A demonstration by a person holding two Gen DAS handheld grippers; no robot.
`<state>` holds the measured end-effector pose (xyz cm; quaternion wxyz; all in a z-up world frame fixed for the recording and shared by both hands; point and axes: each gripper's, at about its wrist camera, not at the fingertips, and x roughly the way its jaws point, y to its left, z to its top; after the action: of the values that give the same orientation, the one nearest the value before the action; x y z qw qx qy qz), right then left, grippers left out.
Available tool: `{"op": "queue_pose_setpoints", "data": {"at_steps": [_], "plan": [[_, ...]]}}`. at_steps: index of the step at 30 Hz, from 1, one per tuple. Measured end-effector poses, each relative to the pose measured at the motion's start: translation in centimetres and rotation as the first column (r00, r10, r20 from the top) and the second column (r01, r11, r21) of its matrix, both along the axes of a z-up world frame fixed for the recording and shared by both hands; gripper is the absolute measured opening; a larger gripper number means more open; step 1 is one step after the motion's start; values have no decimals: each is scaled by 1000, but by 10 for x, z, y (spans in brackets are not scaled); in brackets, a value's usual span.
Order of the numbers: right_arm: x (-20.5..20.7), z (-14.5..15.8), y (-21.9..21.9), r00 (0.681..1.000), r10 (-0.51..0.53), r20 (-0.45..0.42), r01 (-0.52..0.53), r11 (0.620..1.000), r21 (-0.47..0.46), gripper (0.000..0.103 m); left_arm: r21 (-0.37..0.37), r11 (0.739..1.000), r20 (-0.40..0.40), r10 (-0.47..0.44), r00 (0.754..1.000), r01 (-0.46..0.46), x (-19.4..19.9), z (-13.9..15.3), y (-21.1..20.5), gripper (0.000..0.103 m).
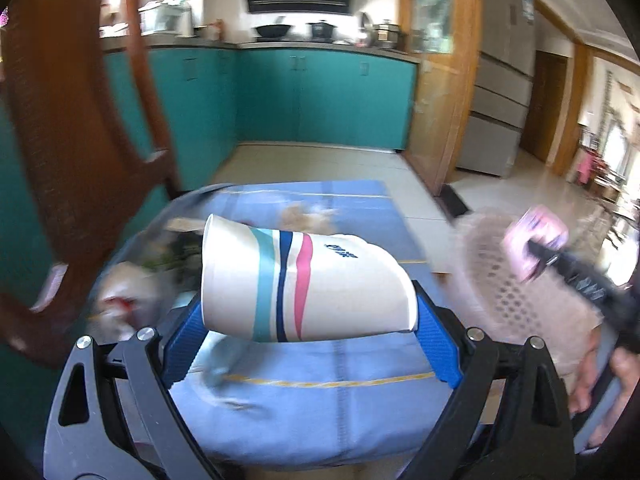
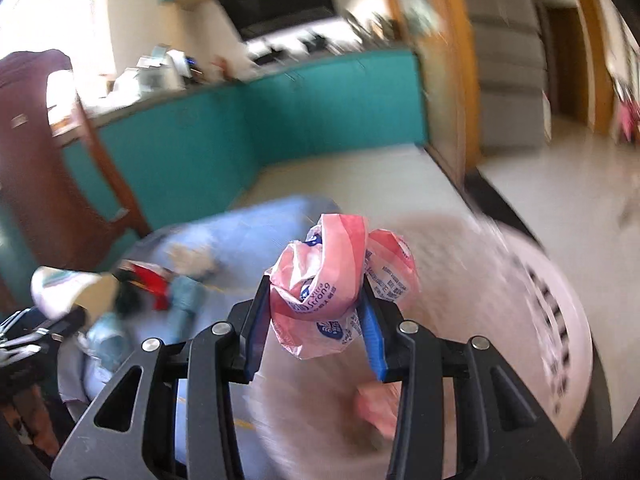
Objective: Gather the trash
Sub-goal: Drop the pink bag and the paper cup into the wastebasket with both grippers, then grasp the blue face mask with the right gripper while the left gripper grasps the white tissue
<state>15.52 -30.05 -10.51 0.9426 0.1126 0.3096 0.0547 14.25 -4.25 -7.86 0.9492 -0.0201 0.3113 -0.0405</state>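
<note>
Paper cup: I've got the cup (image 1: 308, 284) centre frame in the left view, white with teal, navy and pink stripes, lying sideways with its open mouth toward frame left.
Left gripper: my left gripper (image 1: 310, 330) has its blue pads (image 1: 436, 344) pressed on the cup's two ends, so it's clamped across a wide span and carrying the cup.
Cloth: under the cup I see a light blue cloth (image 1: 320, 404) with thin yellow lines, filling the lower middle of the left view.
Other trash: blurred scraps (image 1: 120, 300) sit on the cloth at mid left, white with a red bit; too smeared for me to name.
Wrapper: in the right view a crumpled pink wrapper (image 2: 332, 284) with blue print sits dead centre.
Right gripper: my right gripper (image 2: 316, 332) is pinched narrow on that wrapper, blue pads (image 2: 374, 340) on both sides of it.
Basket: pale pink perforated basket (image 2: 552, 312) fills the lower right of the right view, just below and behind the wrapper; in the left view it's at the right edge (image 1: 516, 284).
Inside basket: one pink blur (image 2: 376, 408) low in the basket, can't tell what it is.
Chair: dark brown wooden chair (image 1: 76, 152) along the left side of the left view.
Background: teal cabinets (image 1: 320, 96) across the upper middle.
</note>
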Motion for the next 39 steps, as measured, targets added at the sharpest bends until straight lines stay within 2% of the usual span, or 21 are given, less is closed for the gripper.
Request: {"op": "queue_pose_setpoints", "data": {"at_steps": [2,4,5,6,8,11,15,18,20,22,24,25,26,28,30,33,34,35,36,37,39], "plan": [[6,-23,-25,992,-36,-120,44,997,64,41,-34,996,-10,-78,997,77,4,1,-21,92],[7,-37,-40,981,-42,-188,65,991,120,42,-55,990,-22,-129,991,127,7,-1,-39,92],[5,-39,-46,979,-52,-199,81,987,142,48,-59,988,-27,-148,989,146,8,-2,-45,92],[4,-40,-52,977,-71,-204,104,982,158,61,-61,984,-30,-170,985,168,9,-3,-53,92],[-5,-36,-66,977,-124,-174,158,967,200,73,-52,977,-23,-210,977,209,10,-4,-71,92],[-21,-22,-83,973,-214,-87,229,939,255,73,-37,961,-23,-277,961,276,16,-7,-99,92],[-41,-4,-105,936,-352,14,331,892,309,78,-44,930,-61,-367,928,365,28,-17,-136,92],[-46,-1,-113,927,-372,41,339,880,334,79,-61,888,-110,-460,881,456,39,-28,-166,93],[-45,-2,-113,927,-372,45,336,878,340,79,-47,880,-149,-475,867,473,44,-36,-178,95],[-42,-4,-113,931,-363,40,328,880,344,79,-30,881,-156,-470,869,471,44,-41,-179,98],[-43,-5,-114,936,-351,36,319,884,340,80,4,900,-141,-431,892,435,42,-42,-167,98],[-44,-3,-115,938,-344,37,312,887,341,80,33,924,-120,-375,919,381,40,-41,-154,98],[-43,-2,-114,942,-334,40,301,891,340,79,53,938,-108,-336,936,343,38,-40,-143,98],[-40,2,-104,955,-291,57,258,910,324,79,140,972,-79,-178,981,188,33,-40,-103,98],[-35,7,-83,973,-213,83,183,942,282,79,193,980,-54,-39,998,49,29,-39,-60,98],[-24,9,-36,993,-60,102,40,981,192,79,221,970,-31,111,993,-102,20,-31,3,91],[-19,8,-12,995,21,99,-38,985,168,79,231,961,-24,160,987,-150,18,-27,21,77],[-12,5,10,992,91,92,-105,982,158,79,232,951,-18,216,976,-207,13,-21,44,64],[-8,2,31,984,157,81,-168,974,152,79,216,944,-12,259,966,-250,9,-14,62,60],[-1,-2,58,971,228,65,-235,961,142,79,189,940,-5,290,957,-284,5,-8,77,56],[10,-10,104,943,333,30,-334,933,134,79,121,933,22,339,940,-339,-6,6,101,56]]}}
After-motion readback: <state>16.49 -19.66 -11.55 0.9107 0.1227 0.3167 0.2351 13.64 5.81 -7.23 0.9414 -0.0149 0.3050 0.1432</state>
